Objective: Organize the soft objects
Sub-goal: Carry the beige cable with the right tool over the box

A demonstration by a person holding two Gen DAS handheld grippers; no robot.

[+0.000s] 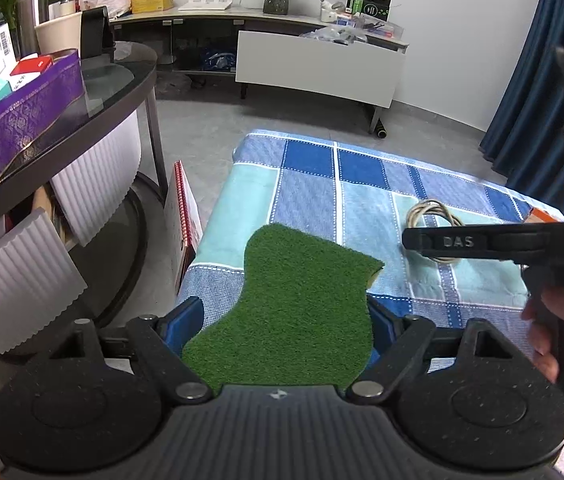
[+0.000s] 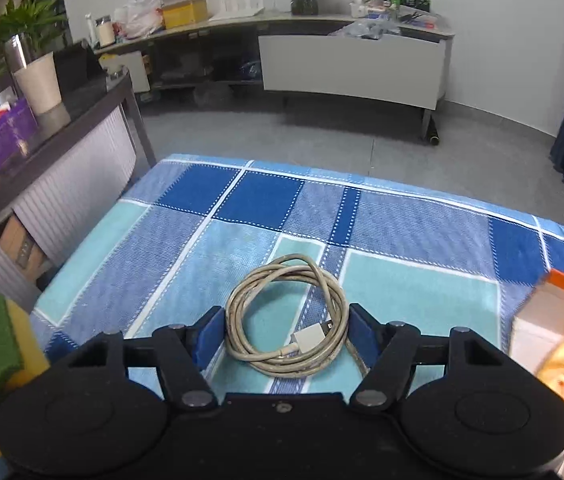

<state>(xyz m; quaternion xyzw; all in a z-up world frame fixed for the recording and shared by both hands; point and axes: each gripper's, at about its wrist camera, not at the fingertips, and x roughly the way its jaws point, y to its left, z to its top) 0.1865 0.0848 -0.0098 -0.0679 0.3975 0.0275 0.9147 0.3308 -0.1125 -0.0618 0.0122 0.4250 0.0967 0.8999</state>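
The left gripper (image 1: 285, 320) clamps the sponge (image 1: 293, 304). The right gripper (image 2: 283, 334) straddles the cable coil (image 2: 285, 316) at lower centre, pads wide; centre, then close evenly.

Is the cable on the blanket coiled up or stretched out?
Coiled. The cable lies in several round loops on the blanket, its white plug tucked inside the ring, between the right gripper's fingers.

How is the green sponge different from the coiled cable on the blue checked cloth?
The green sponge is a flat wavy pad, green over yellow; the cable is a thin pale cord wound in loops. The sponge is clamped in the left gripper; the cable lies between the right gripper's open fingers. Both are soft.
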